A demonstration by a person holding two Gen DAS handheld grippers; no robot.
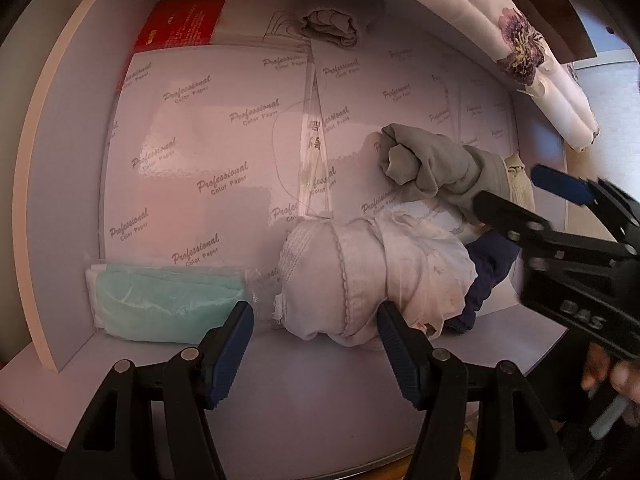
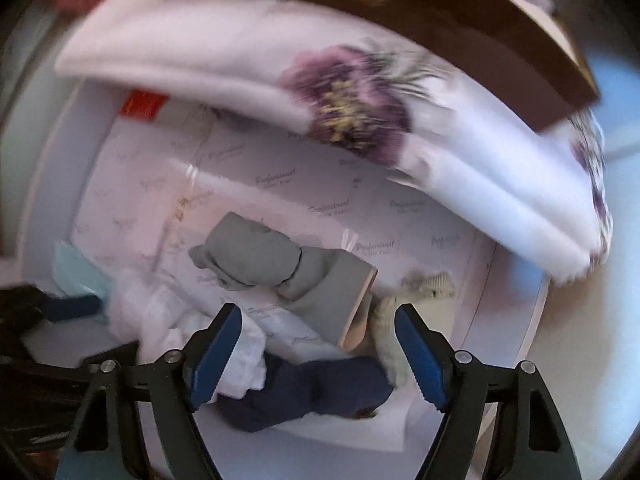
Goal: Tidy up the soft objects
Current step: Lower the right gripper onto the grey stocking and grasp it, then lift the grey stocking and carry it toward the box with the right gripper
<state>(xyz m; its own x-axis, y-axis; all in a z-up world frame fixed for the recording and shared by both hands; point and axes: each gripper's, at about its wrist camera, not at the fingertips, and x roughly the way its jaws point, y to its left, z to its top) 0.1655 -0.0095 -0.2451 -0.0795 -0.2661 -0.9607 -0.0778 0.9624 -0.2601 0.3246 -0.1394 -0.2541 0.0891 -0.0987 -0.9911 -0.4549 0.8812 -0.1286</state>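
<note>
Both tongs point into a pale shelf (image 1: 312,384) whose back is lined with sheets of printed paper (image 1: 208,152). The left tongs (image 1: 316,354) stand wide open and hold nothing; their blue pads sit just in front of a white bundle (image 1: 372,280) lying on the shelf floor, one pad at each side of its near edge, and contact cannot be confirmed. A mint pack (image 1: 168,300) in clear wrap lies to the left of the white bundle. A navy bundle (image 1: 486,272) lies to the right, touching the white one. A grey bundle (image 1: 432,168) rests above and behind these, leaning against the paper, with a cream knit item (image 1: 520,180) just beside its right end. A second, smaller grey roll (image 1: 330,26) sits well apart, high at the back. Folded floral fabric (image 1: 520,48) runs along the upper right. The right tongs (image 2: 318,350) are also wide open and empty, hovering over the pile; in the right wrist view the navy bundle (image 2: 316,392) lies between and below the pads, with the grey bundle (image 2: 280,272) ahead, the cream knit item (image 2: 394,328) near the right pad, and the floral fabric (image 2: 360,108) overhead. This view is blurred.
</note>
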